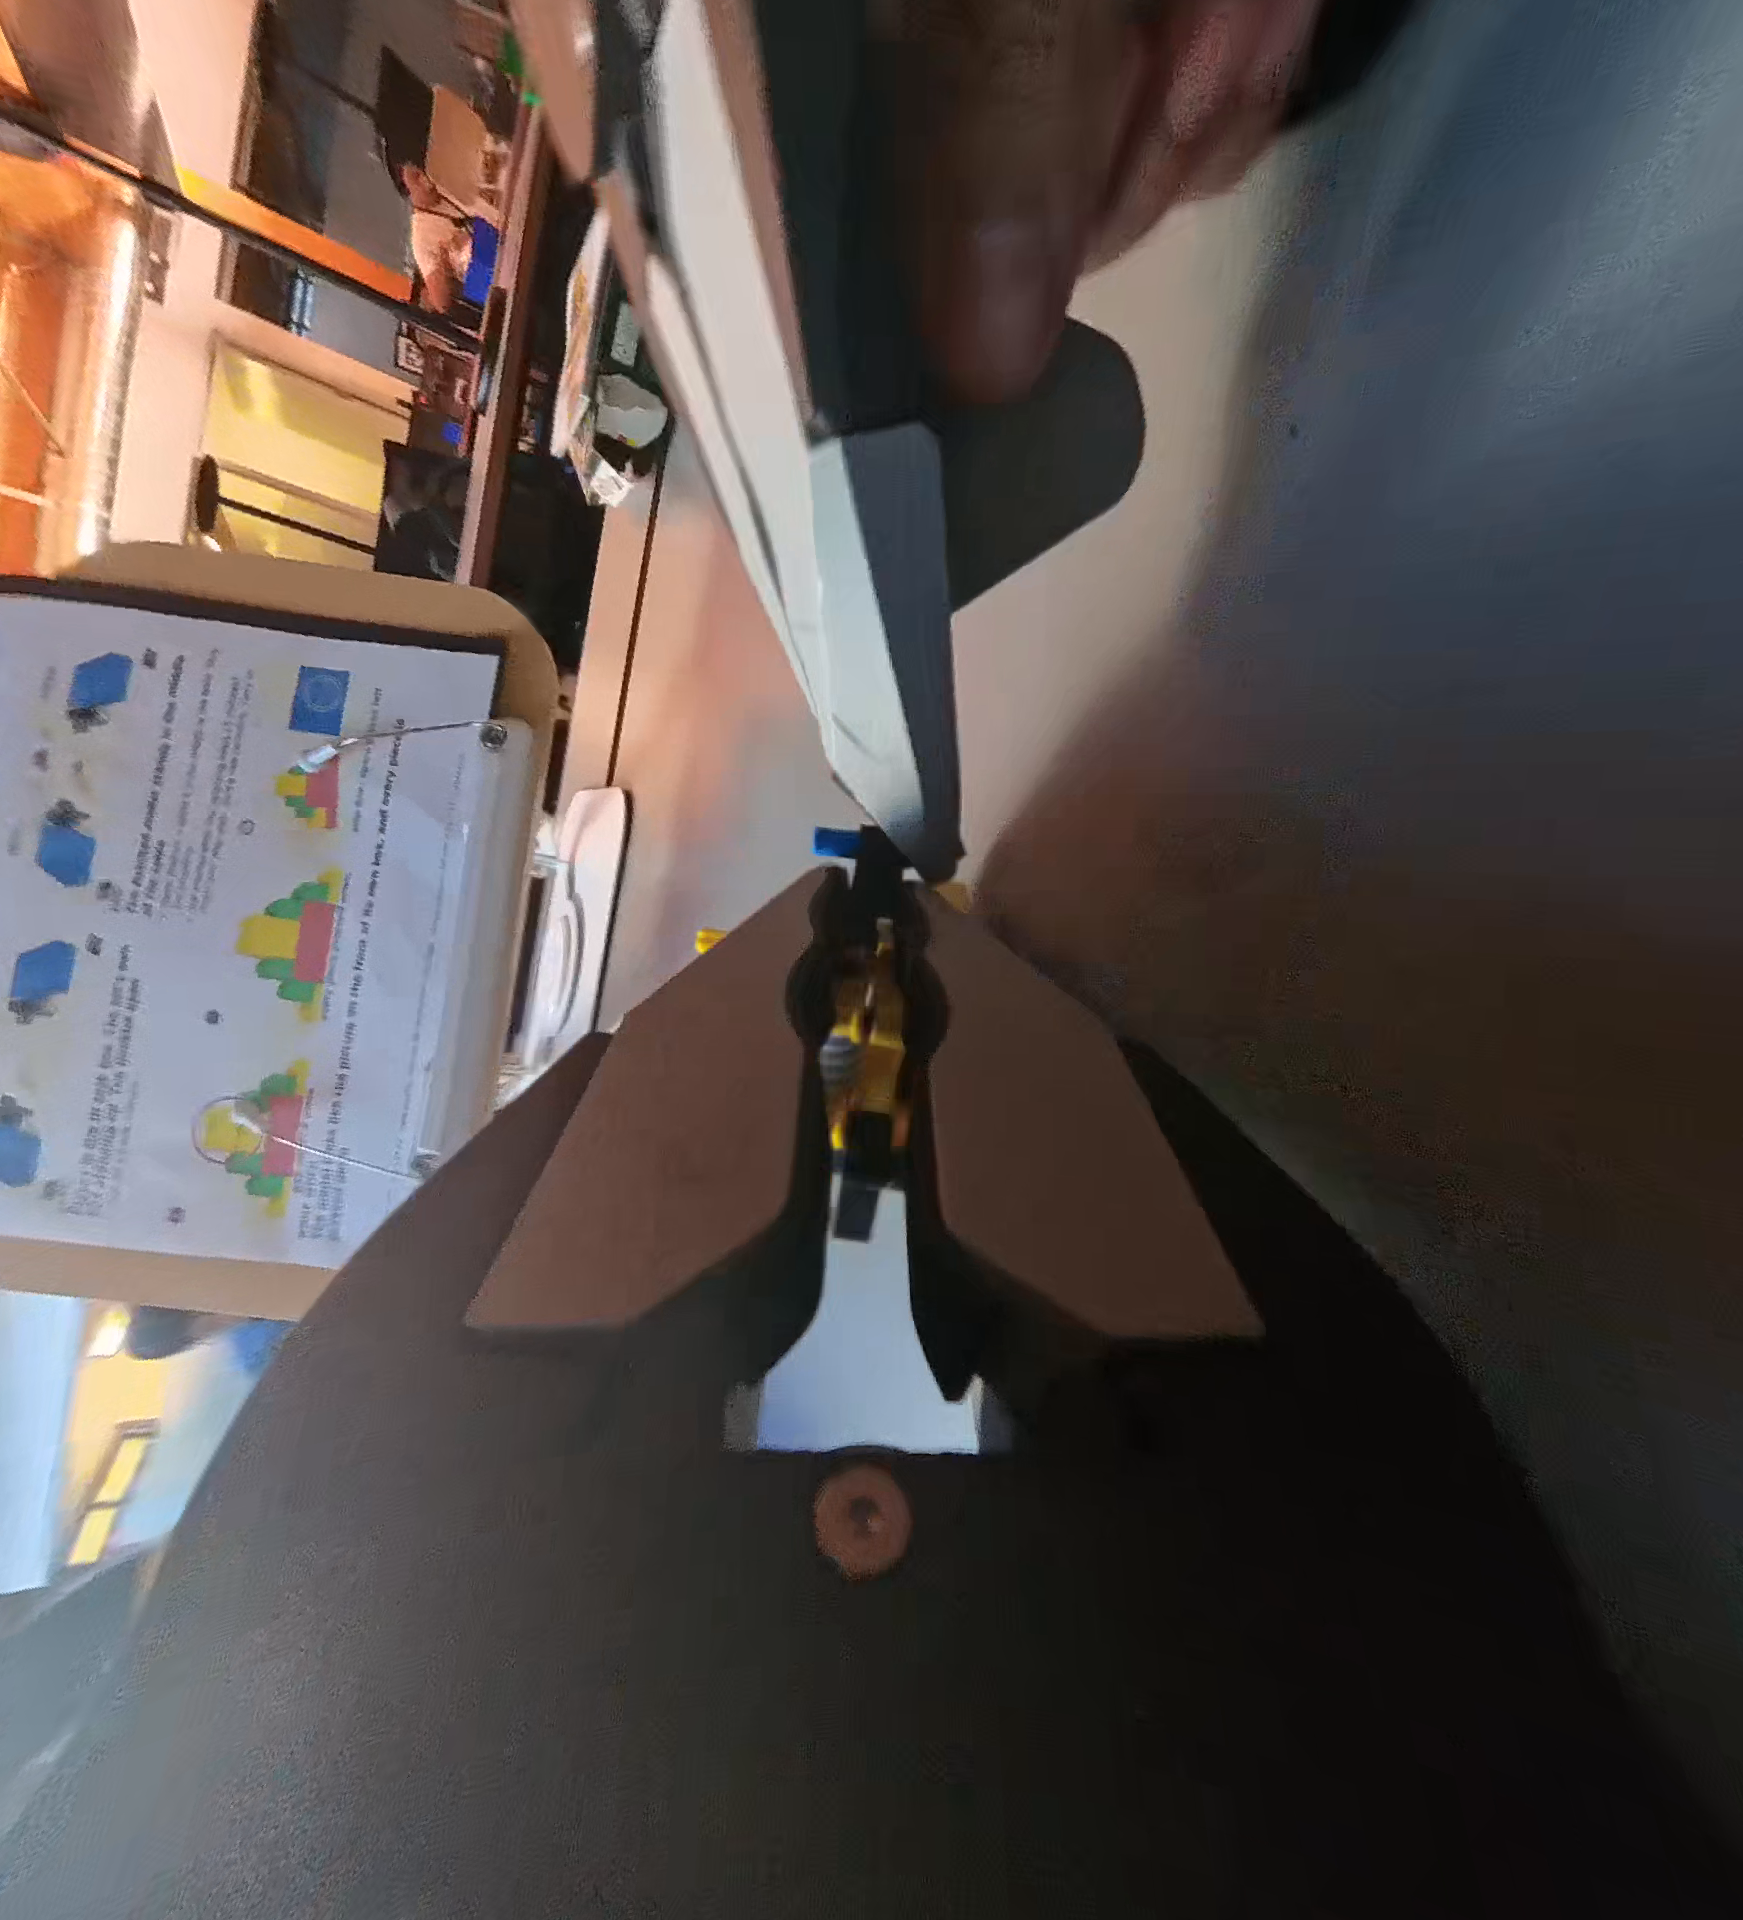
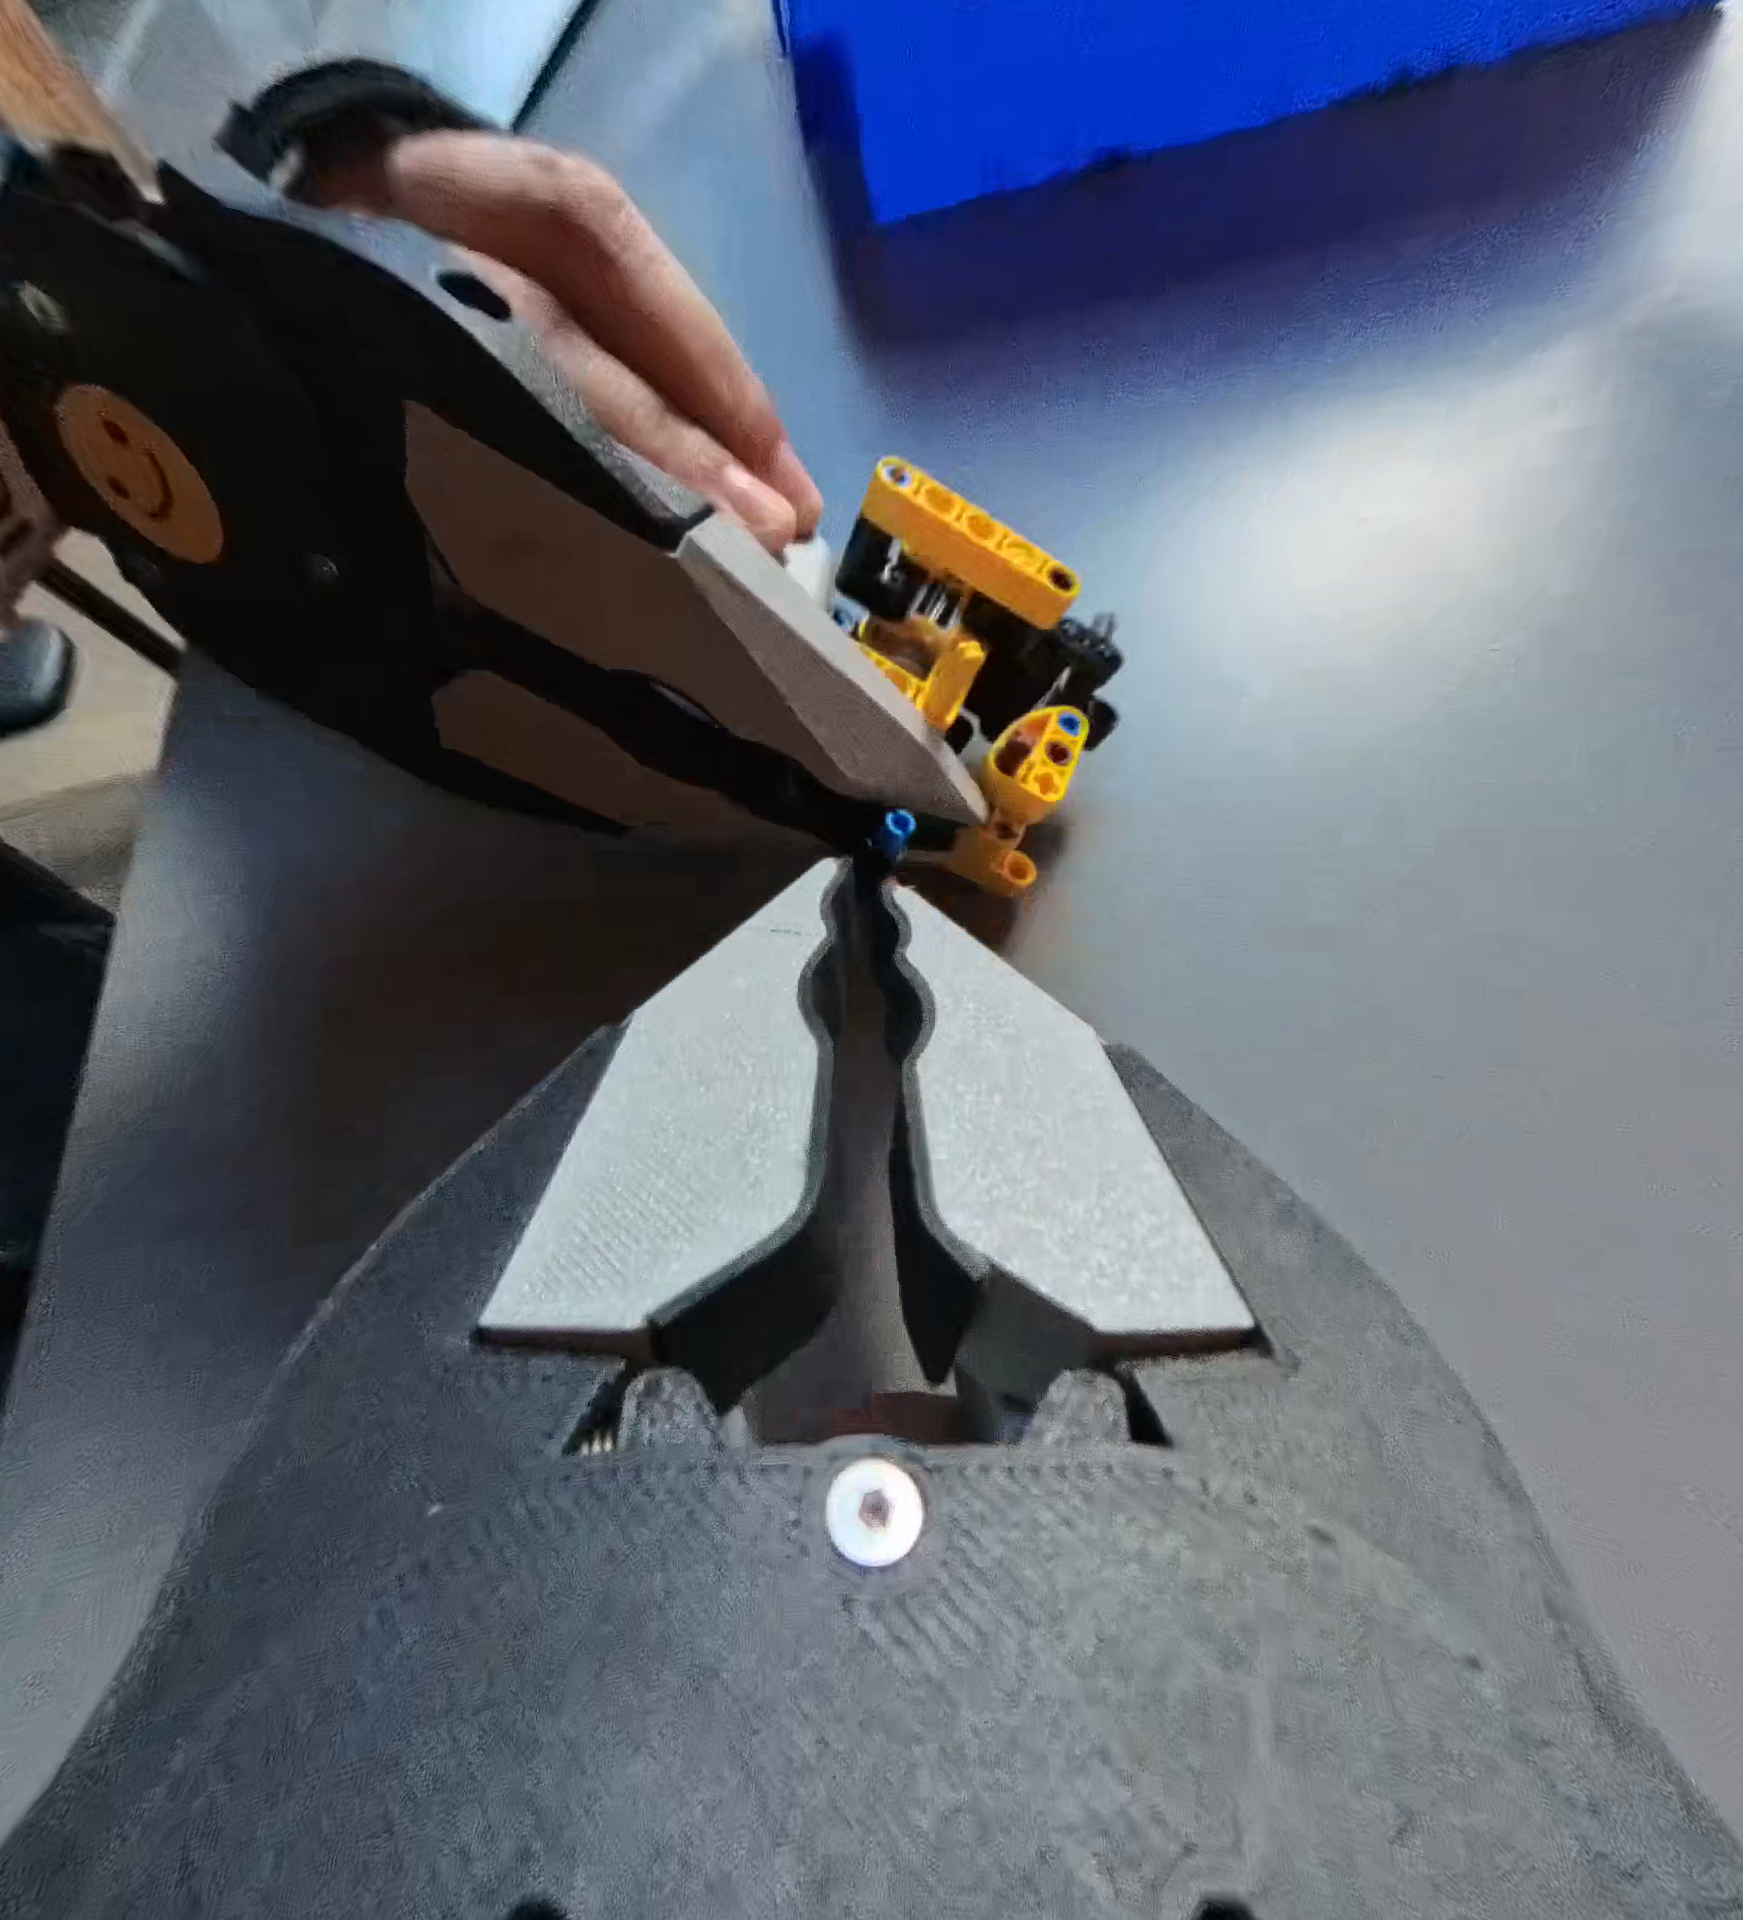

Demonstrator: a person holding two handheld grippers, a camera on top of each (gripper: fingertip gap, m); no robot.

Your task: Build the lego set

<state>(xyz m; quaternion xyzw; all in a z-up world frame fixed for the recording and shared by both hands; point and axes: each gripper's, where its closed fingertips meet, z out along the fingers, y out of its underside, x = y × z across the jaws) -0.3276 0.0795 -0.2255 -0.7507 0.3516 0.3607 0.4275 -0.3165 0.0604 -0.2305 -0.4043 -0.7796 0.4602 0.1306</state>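
Observation:
A yellow and black lego model (image 1: 872, 1049) sits clamped between the fingers of my left gripper (image 1: 872, 894), which is shut on it. In the right wrist view the model (image 2: 971, 582) rests low on the grey table (image 2: 1418, 935), with the left gripper (image 2: 940, 816) coming in from the left, held by a hand (image 2: 618, 332). My right gripper (image 2: 869, 878) is shut on a small blue pin (image 2: 893, 828) that sticks out of its tips, right at the model's near yellow end. The pin (image 1: 831, 840) and the right gripper's tip (image 1: 924, 842) also show in the left wrist view.
A blue box (image 2: 1158, 83) stands on the table behind the model. An instruction sheet with pictures on a light wooden stand (image 1: 171, 883) is at the left, with a white object (image 1: 576, 914) beside it. A room with shelves lies beyond. Less than 4 cm separates the two grippers' tips.

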